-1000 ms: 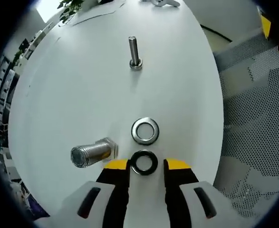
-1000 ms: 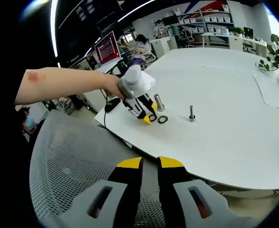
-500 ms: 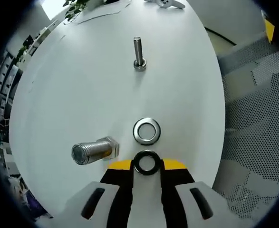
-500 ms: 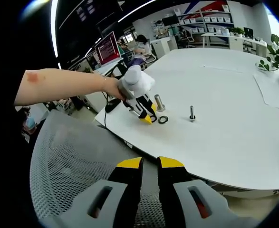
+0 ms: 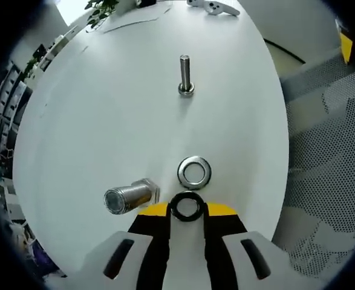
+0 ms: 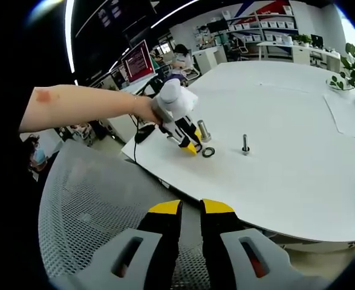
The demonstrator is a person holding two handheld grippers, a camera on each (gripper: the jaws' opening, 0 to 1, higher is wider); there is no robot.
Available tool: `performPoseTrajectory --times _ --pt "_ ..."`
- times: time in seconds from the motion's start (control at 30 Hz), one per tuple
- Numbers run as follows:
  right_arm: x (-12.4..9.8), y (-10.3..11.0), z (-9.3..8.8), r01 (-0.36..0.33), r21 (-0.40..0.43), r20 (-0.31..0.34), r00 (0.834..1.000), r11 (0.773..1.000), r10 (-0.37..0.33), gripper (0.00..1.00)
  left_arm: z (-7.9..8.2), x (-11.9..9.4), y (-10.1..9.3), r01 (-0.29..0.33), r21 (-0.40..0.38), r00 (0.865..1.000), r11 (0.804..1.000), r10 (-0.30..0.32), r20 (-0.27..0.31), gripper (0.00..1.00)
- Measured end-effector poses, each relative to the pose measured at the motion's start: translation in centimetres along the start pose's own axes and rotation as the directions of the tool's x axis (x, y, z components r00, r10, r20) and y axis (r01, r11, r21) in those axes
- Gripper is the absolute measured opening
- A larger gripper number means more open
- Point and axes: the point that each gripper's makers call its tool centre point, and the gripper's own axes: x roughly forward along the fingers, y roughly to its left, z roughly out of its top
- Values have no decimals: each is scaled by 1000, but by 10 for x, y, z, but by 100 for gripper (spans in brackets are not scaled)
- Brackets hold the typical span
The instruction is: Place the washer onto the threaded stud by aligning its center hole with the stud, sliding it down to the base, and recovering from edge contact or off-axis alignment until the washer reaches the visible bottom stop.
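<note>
While my left gripper (image 5: 187,208) pinches the dark washer (image 5: 187,206), right gripper (image 6: 190,211) nearly closed, empty, I risk tilting it against the stud (image 5: 185,75) ahead.

Large white table (image 6: 298,127), grey mesh chair (image 6: 92,223), shelving (image 6: 268,27) behind, ceiling light strips (image 6: 68,30)

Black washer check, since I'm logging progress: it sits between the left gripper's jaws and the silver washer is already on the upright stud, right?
Not quite. In the left gripper view the silver washer lies flat on the table, away from the upright stud. The black washer does sit between the left gripper jaws.
</note>
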Motion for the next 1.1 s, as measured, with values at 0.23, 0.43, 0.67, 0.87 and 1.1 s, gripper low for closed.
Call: performPoseTrajectory --times 0.23,0.43,0.67,0.87,1.1 --pt "0 0 0 -2 -1 -1 1000 1000 2 15 -2 -7 -2 7 15 1000 1000 -7 -8 18" --pt "0 0 0 -3 0 -1 1000 1000 3 15 -9 -18 5 -3 -1 1000 1000 3 -25 18" --pt "0 0 0 -3 -1 1 1000 1000 3 15 -5 -35 10 -16 -16 1000 1000 16 -12 18" --pt "0 0 1 -3 2 5 1000 1000 3 15 4 -48 11 -17 -3 1000 1000 17 2 18" --pt "0 -1 1 1 9 12 1000 1000 -1 15 11 -58 10 -31 43 1000 999 31 4 18"
